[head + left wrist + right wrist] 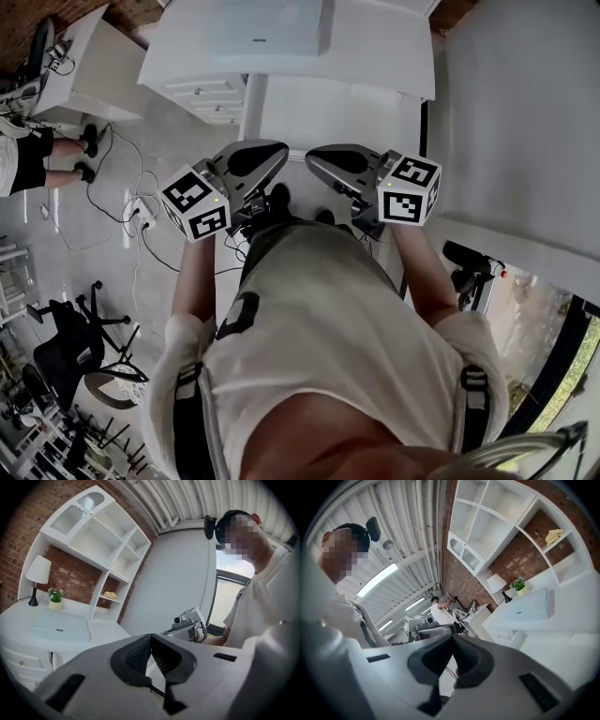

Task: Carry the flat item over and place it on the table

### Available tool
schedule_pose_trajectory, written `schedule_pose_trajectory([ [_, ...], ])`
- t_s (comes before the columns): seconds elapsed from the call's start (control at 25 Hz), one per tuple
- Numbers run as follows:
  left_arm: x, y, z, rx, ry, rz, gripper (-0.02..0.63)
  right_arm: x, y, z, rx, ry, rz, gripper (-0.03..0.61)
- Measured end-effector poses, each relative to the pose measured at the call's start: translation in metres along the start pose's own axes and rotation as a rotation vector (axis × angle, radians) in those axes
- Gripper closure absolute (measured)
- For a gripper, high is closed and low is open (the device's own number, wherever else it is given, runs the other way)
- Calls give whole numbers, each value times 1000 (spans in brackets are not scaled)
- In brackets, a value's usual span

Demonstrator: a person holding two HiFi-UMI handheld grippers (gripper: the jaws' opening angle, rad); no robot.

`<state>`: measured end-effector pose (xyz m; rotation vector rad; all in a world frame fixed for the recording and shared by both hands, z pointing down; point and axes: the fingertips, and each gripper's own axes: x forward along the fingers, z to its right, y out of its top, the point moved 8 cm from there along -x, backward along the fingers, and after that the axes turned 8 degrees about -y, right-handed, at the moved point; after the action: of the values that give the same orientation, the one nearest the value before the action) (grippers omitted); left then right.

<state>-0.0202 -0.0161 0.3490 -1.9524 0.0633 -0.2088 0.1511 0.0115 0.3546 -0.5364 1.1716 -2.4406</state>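
Jaws closed; left gripper (267,157) and right gripper (328,161) level, abreast

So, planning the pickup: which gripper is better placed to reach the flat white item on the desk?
Left, slightly. In the head view the flat white item lies more directly ahead of the left gripper; the right gripper sits off to its side. Both are shut, empty.

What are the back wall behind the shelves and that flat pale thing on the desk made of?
The wall looks like bare red brick, matte: mortar lines show. The flat item seems smooth pale plastic or coated board; its plain, even surface leaves that open.
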Motion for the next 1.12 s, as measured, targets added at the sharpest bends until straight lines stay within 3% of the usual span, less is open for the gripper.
schedule_pose_trajectory([
  [0.32,10,-21,28,-40,46,-28,594,-18,-27,2,172,60,7,568],
  [0.6,-4,-19,32,-50,52,-9,594,-16,-28,-15,134,44,5,569],
  [1.12,-87,-42,25,-82,53,40,594,53,-56,-59,227,-5,-69,568],
])
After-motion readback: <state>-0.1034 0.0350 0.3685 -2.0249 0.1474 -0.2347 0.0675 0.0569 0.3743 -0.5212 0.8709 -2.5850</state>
